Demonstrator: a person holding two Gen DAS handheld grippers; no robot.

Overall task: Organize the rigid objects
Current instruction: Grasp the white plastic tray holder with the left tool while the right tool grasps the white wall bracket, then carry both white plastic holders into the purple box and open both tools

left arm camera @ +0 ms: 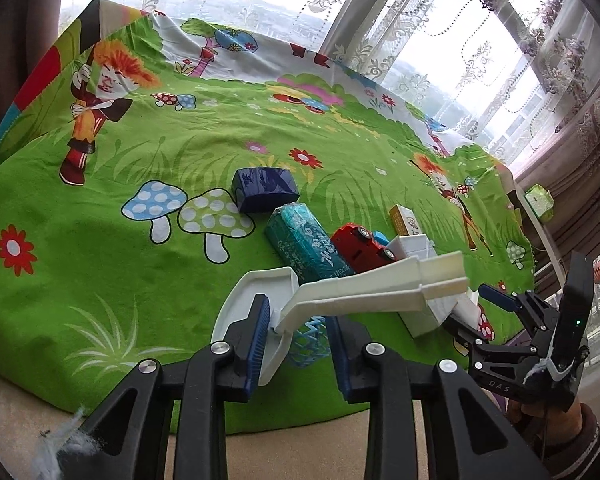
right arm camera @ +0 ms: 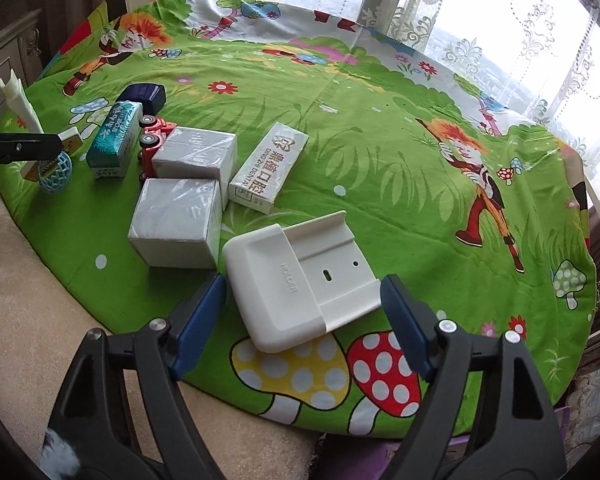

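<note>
White scoop (left arm camera: 340, 296) we are clamping in left gripper (left arm camera: 296, 340) | right gripper (right arm camera: 302, 324) gaping wide around white holder (right arm camera: 296, 280), lower centre.

We see 2 wrist views, each low and close over the green cartoon cloth (left arm camera: 100, 280), facing the curtained window (right arm camera: 500, 20). Both share the teal packet (left arm camera: 304, 240) and red toy car (right arm camera: 156, 140).

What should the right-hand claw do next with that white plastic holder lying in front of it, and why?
Probably ease forward and close. The right gripper is open, its blue pads on either side of the white holder but not touching it, and the holder lies flat on the green cloth, apart from the row of boxes.
</note>
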